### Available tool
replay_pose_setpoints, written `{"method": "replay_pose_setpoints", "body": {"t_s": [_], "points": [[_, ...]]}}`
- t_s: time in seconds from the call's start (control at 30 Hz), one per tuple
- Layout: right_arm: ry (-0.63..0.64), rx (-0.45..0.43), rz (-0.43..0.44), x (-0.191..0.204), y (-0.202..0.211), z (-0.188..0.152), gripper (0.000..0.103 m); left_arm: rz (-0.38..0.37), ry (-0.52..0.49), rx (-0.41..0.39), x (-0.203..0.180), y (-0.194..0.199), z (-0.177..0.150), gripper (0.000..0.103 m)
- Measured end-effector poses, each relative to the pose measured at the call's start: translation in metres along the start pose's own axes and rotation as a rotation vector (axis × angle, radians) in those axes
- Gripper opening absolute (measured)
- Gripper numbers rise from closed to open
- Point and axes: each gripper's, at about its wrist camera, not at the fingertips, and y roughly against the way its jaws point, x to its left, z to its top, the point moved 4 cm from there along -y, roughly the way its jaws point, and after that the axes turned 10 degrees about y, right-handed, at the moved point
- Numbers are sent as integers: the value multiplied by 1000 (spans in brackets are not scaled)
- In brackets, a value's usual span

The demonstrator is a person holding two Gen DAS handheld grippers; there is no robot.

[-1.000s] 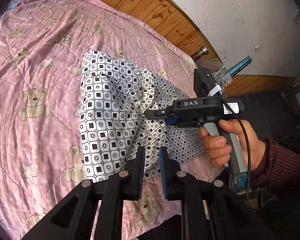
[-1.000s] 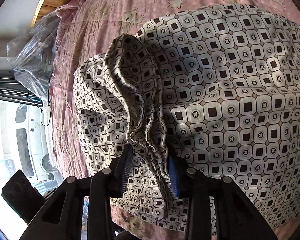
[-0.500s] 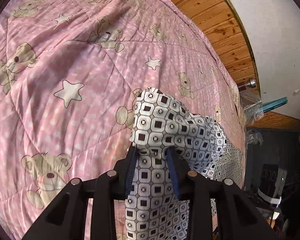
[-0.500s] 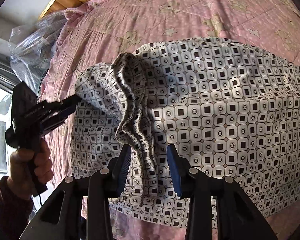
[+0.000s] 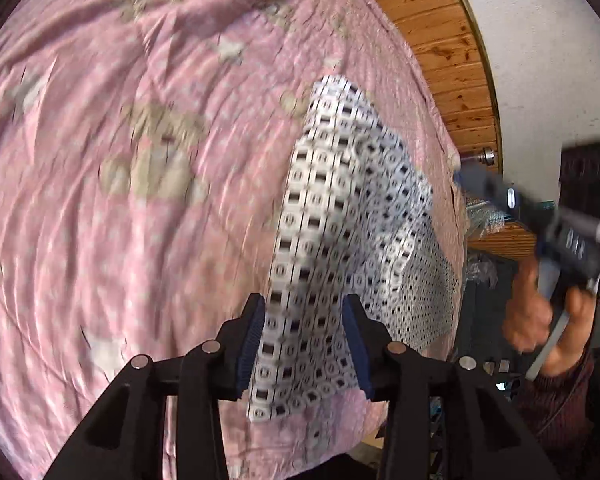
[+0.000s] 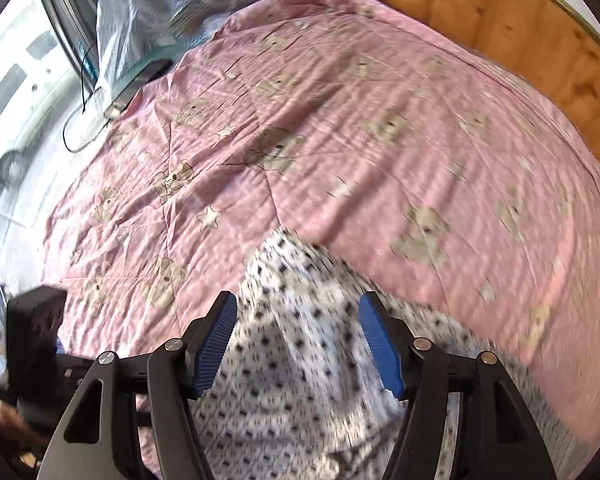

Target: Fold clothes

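Left gripper [image 5: 304, 340] straddles patterned garment [image 5: 340, 216] on quilt [image 5: 120, 160].

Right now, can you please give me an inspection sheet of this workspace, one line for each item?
Surface: pink quilt with bears and stars covers the bed, wrinkled.
Job's things: one patterned garment, bunched and raised in a peak, not flat.
Clutter: plastic bag at the quilt's far corner.
Grippers: left gripper fingers apart with cloth between them, grip unclear; right gripper open over the garment.
Cables: thin black cable hanging near the bag.
Surroundings: wooden headboard, white wall; both views blurred.
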Motion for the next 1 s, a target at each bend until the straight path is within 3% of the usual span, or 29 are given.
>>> {"method": "replay_pose_setpoints", "body": {"t_s": [0.1, 0.13, 0.2, 0.23, 0.27, 0.37, 0.4, 0.47, 0.57, 0.63, 0.7, 0.83, 0.93, 0.97, 1.0], "points": [[86, 139, 14, 7, -46, 0, 61, -8, 4, 18, 3, -8, -23, 42], [112, 203, 0, 4, -62, -4, 30, -7, 9, 17, 5, -11, -28, 42], [110, 210, 11, -6, -60, -3, 12, -8, -3, 11, 7, -17, -36, 40], [94, 200, 18, -12, -54, -1, 9, 14, -30, -4, 7, -19, -40, 20], [78, 182, 17, -17, -49, 3, 7, 39, -56, 1, 7, -24, -44, 8], [56, 146, -28, -23, -51, 9, 6, 17, -41, -1, 11, -27, -48, 5], [16, 110, -3, -26, -51, 11, 8, 20, -41, 3, 11, -27, -46, 5], [-107, 2, 14, -42, -35, 13, 20, 34, -53, 14, 10, -28, -42, 4], [-290, -171, -64, -76, 22, -5, 30, 68, -90, 19, 5, -26, -42, 4], [-318, -231, -111, -78, 56, -27, 31, 77, -98, 15, 4, -21, -42, 4], [-308, -200, -75, -63, 67, -58, 31, 80, -103, 2, 3, -11, -39, 5], [-280, -54, 5, -9, 39, -149, 31, 96, -128, -65, -1, 20, -34, 10], [-349, 29, -26, -2, 10, -207, 31, 86, -212, -112, -28, 34, -22, 12], [-365, 69, -72, -6, 0, -222, 27, 71, -247, -102, -40, 31, -20, 13], [-383, 39, -83, -12, 3, -231, 22, 60, -280, -85, -52, 21, -17, 14]]}}
